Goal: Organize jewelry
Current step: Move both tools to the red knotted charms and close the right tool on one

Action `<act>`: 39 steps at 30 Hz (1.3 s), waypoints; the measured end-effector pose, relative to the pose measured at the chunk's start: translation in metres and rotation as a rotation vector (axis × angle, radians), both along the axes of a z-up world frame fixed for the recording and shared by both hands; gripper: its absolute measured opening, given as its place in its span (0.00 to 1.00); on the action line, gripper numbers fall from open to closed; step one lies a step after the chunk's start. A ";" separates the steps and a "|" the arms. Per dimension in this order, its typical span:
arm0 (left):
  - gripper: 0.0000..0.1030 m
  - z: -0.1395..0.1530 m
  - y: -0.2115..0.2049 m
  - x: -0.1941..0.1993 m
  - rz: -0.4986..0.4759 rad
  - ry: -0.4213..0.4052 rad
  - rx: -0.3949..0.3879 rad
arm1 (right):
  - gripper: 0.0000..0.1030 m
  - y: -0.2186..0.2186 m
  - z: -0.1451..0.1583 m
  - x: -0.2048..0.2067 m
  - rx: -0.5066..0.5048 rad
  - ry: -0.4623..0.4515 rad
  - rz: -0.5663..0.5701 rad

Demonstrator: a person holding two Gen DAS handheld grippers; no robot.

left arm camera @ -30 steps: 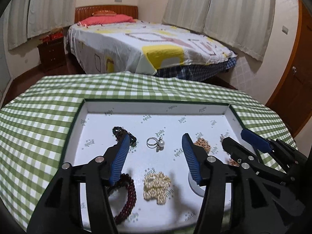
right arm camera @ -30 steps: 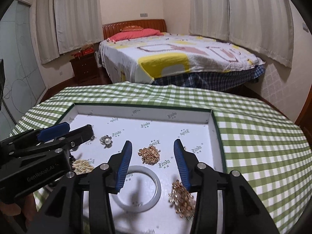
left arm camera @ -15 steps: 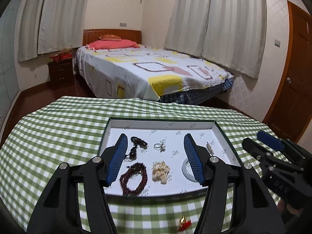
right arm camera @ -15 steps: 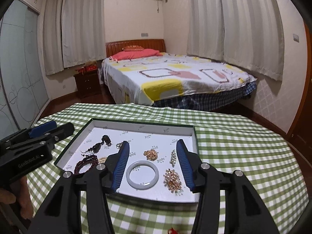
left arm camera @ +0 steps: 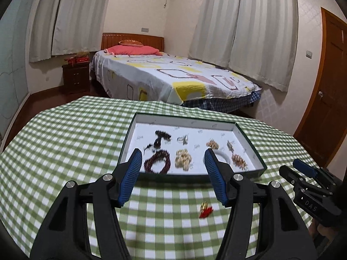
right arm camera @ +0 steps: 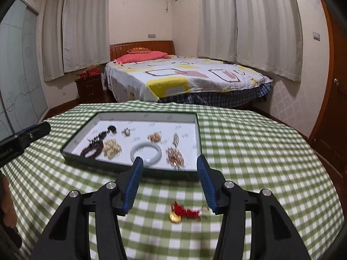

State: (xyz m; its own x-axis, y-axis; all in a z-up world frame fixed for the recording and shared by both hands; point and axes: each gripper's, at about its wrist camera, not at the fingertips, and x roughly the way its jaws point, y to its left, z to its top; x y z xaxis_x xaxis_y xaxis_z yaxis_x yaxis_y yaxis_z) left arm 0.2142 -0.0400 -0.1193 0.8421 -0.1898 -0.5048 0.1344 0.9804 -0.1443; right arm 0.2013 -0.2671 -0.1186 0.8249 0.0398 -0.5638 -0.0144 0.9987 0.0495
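A shallow white tray (left arm camera: pixel 186 122) (right arm camera: pixel 149 116) with a dark rim sits on the green checked table. In it lie a dark red bead bracelet (left arm camera: pixel 157 163) (right arm camera: pixel 92 149), a pearl cluster (left arm camera: pixel 184 159) (right arm camera: pixel 111 147), a white bangle (right arm camera: pixel 146 152), a ring (left arm camera: pixel 182 139), dark beads (left arm camera: pixel 162 134) and gold pieces (right arm camera: pixel 175 157). A red-and-gold charm (left arm camera: pixel 205 211) (right arm camera: pixel 184 213) lies on the cloth in front of the tray. My left gripper (left arm camera: pixel 173 169) and right gripper (right arm camera: pixel 169 177) are both open and empty, held back above the table's near side.
The right gripper shows at the right edge of the left wrist view (left arm camera: pixel 312 186); the left one shows at the left edge of the right wrist view (right arm camera: pixel 21 138). A bed (left arm camera: pixel 169 78) stands beyond the table, a wooden door (left arm camera: pixel 325 91) at right.
Both grippers have pulled back and up from over the tray to the table's near side. The tray now looks smaller, and the red-and-gold charm on the cloth has come into view.
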 end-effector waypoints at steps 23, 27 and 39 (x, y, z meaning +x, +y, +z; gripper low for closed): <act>0.57 -0.056 -0.008 -0.019 -0.025 0.119 0.036 | 0.50 -0.013 -0.063 0.009 0.034 0.214 -0.052; 0.57 -0.063 -0.013 -0.016 -0.038 0.142 0.036 | 0.50 -0.018 -0.067 0.014 0.062 0.253 -0.060; 0.57 -0.074 -0.027 -0.009 -0.074 0.198 0.051 | 0.46 -0.016 -0.073 0.028 0.058 0.314 -0.049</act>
State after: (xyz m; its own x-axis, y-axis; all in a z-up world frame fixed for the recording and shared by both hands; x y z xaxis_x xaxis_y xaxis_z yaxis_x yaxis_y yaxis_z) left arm 0.2048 -0.0673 -0.1934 0.7105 -0.2171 -0.6693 0.1799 0.9757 -0.1254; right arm 0.2292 -0.2834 -0.1911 0.6127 0.0439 -0.7891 0.0582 0.9932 0.1004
